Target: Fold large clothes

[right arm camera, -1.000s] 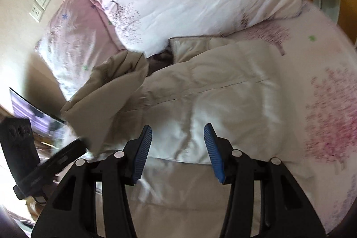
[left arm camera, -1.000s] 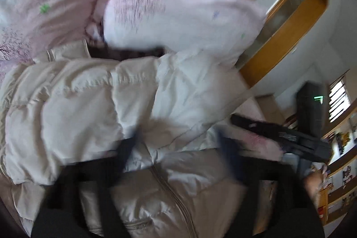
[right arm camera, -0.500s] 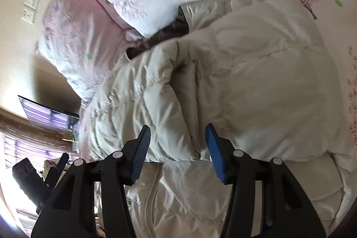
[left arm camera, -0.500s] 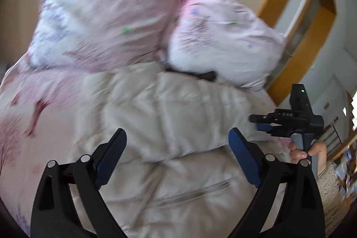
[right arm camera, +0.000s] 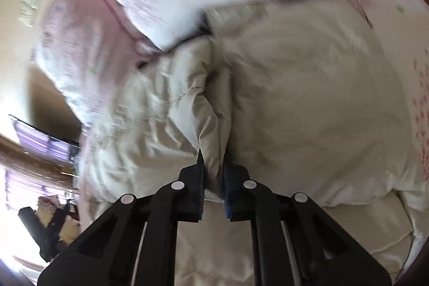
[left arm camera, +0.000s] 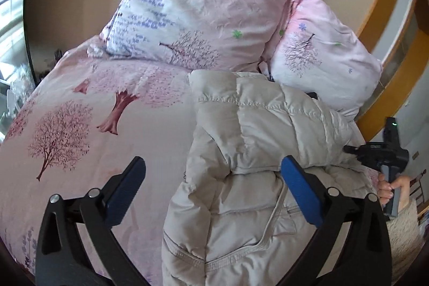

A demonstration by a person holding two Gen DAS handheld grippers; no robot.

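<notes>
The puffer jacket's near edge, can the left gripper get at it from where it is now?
Probably yes. The left gripper hangs open above the jacket, whose edge lies between its fingers with nothing covering it.

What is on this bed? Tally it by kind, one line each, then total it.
Pillows: 2, a large pillow and a small pillow
Puffer jackets: 1, the cream jacket
Grippers: 2, the left gripper and the right gripper
Total: 5
</notes>
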